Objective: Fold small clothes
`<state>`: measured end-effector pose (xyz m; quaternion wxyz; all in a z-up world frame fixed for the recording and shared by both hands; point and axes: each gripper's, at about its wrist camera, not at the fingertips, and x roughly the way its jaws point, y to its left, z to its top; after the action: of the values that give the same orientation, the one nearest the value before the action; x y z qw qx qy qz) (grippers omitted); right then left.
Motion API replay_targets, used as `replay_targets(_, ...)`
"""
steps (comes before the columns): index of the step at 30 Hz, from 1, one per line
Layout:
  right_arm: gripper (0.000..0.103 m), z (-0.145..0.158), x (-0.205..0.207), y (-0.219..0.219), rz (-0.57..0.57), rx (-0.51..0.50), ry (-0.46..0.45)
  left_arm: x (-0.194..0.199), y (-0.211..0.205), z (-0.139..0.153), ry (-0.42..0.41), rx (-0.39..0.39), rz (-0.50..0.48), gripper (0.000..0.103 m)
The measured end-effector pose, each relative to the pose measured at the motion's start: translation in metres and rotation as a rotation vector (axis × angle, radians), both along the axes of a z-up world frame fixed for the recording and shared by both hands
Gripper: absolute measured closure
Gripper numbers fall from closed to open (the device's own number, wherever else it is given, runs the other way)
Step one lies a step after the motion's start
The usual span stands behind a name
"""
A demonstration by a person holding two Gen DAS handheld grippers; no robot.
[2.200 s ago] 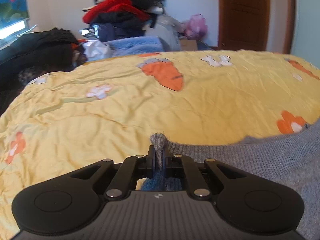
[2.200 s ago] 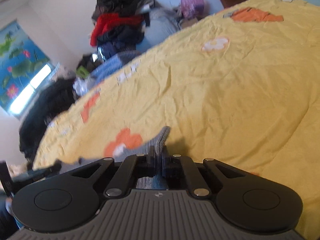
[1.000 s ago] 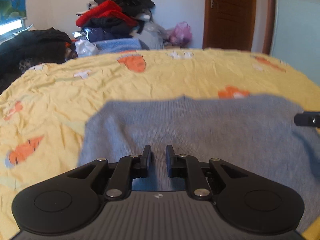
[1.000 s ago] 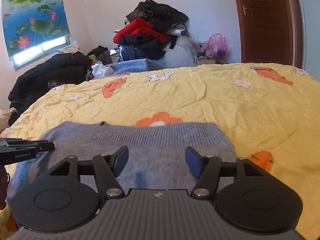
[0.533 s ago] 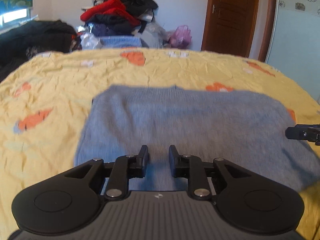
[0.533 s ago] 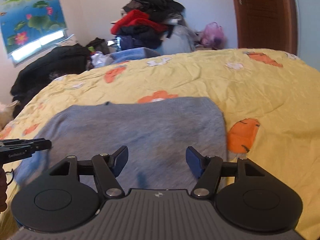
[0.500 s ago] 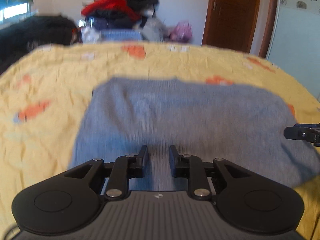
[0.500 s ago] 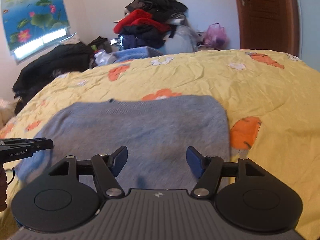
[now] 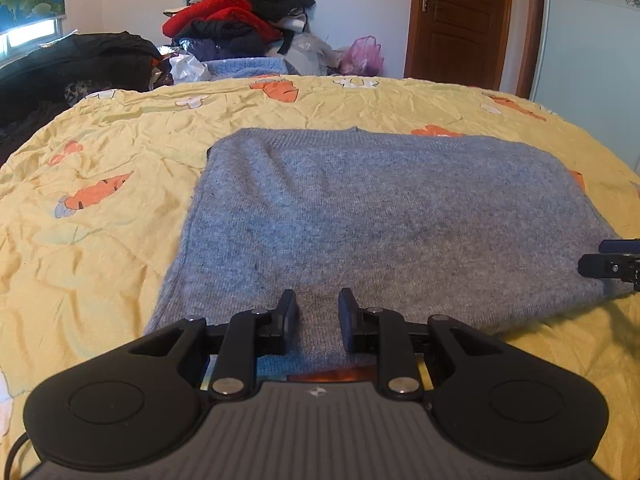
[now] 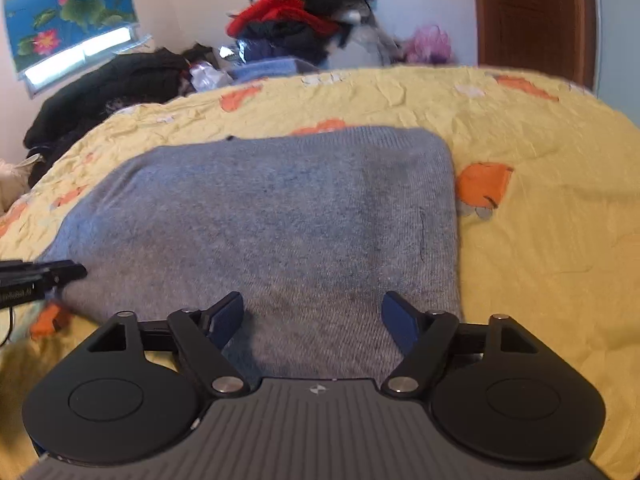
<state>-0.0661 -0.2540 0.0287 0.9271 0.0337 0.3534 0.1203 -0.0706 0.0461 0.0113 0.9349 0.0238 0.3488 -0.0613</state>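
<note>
Where a corner was pinched two seconds ago, the grey knitted sweater [image 9: 384, 216] is now laid flat on the yellow carrot-print bed cover [image 9: 100, 216]. The left tongs [image 9: 318, 322] are slightly parted, the right tongs [image 10: 312, 320] have just been spread wide, both empty; one fold seems finished.

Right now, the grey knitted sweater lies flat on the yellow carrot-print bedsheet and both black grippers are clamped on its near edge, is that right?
Not quite. The grey knitted sweater does lie flat on the yellow carrot-print bedsheet, but neither gripper is clamped on it. The left wrist view shows the left gripper with a gap between its jaws; the right wrist view shows the right gripper spread wide, its jaws having just been opening, nothing pinched.
</note>
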Motion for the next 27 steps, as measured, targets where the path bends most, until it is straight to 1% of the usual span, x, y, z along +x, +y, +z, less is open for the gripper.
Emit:
replay_targets(1, 0.025, 0.004, 0.000, 0.002, -0.011, -0.008, 0.016, 0.000, -0.001, 0.003, 0.011, -0.004, 0.000, 0.081)
replay_targets(2, 0.025, 0.008, -0.001, 0.002, -0.022, -0.003, 0.029, -0.002, 0.000, 0.006, 0.013, -0.012, -0.002, 0.078)
replay_targets(4, 0.023, 0.012, -0.005, 0.000, -0.021, 0.014, 0.025, -0.005, 0.002, 0.003, 0.016, -0.018, 0.007, 0.062)
replay_targets(5, 0.022, 0.008, -0.005, 0.000, -0.022, 0.008, 0.034, -0.007, 0.003, -0.001, 0.007, -0.009, 0.018, 0.047)
replay_targets(6, 0.019, 0.002, -0.006, -0.001, -0.017, 0.001, 0.035, -0.010, 0.002, -0.004, -0.010, 0.006, 0.029, 0.045)
replay_targets(7, 0.019, -0.001, -0.010, 0.000, -0.006, -0.012, 0.006, -0.012, 0.002, -0.004, -0.012, 0.010, 0.028, 0.045)
replay_targets(8, 0.019, 0.000, -0.011, 0.002, -0.006, -0.025, 0.010, -0.014, 0.001, -0.001, -0.008, 0.009, 0.026, 0.045)
replay_targets(10, 0.022, 0.008, -0.012, 0.002, -0.016, -0.004, 0.028, -0.018, 0.003, 0.001, 0.002, -0.010, 0.017, 0.045)
replay_targets(11, 0.022, 0.011, -0.014, 0.001, -0.015, 0.017, 0.020, -0.019, 0.004, 0.000, 0.004, -0.011, 0.014, 0.045)
replay_targets(12, 0.022, 0.012, -0.016, 0.000, -0.012, 0.023, 0.010, -0.021, 0.005, -0.002, 0.000, -0.005, 0.012, 0.044)
replay_targets(13, 0.019, 0.009, -0.016, 0.001, -0.012, 0.011, 0.015, -0.023, 0.005, -0.004, -0.010, -0.002, 0.011, 0.044)
replay_targets(14, 0.019, 0.003, -0.014, 0.001, -0.014, -0.008, 0.037, -0.024, 0.004, -0.003, -0.013, 0.005, 0.015, 0.040)
replay_targets(15, 0.018, 0.000, -0.016, 0.001, -0.002, -0.025, 0.009, -0.025, 0.004, -0.002, -0.009, 0.011, 0.026, 0.033)
replay_targets(16, 0.017, 0.000, -0.017, 0.003, 0.007, -0.044, 0.008, -0.026, 0.004, 0.000, -0.006, 0.009, 0.037, 0.027)
replay_targets(17, 0.018, 0.003, -0.018, 0.004, 0.001, -0.052, 0.017, -0.027, 0.006, 0.000, -0.008, 0.005, 0.042, 0.018)
replay_targets(19, 0.017, 0.009, -0.023, 0.003, -0.006, -0.021, 0.011, -0.028, 0.010, -0.005, 0.004, 0.000, 0.055, 0.016)
replay_targets(21, 0.016, 0.003, -0.021, 0.000, -0.010, -0.018, 0.027, -0.031, 0.008, -0.009, -0.007, 0.020, 0.051, 0.015)
replay_targets(22, 0.015, 0.000, -0.023, 0.000, -0.001, -0.025, 0.008, -0.031, 0.007, -0.008, -0.005, 0.027, 0.050, 0.015)
replay_targets(24, 0.016, 0.004, -0.023, 0.003, 0.001, -0.043, 0.024, -0.034, 0.008, -0.003, -0.007, 0.008, 0.049, 0.015)
replay_targets(25, 0.019, 0.009, -0.024, 0.004, -0.001, -0.029, 0.028, -0.036, 0.009, 0.000, -0.015, -0.004, 0.052, 0.015)
replay_targets(27, 0.019, 0.017, -0.028, 0.002, 0.004, 0.011, -0.004, -0.035, 0.013, -0.001, -0.009, -0.011, 0.070, 0.015)
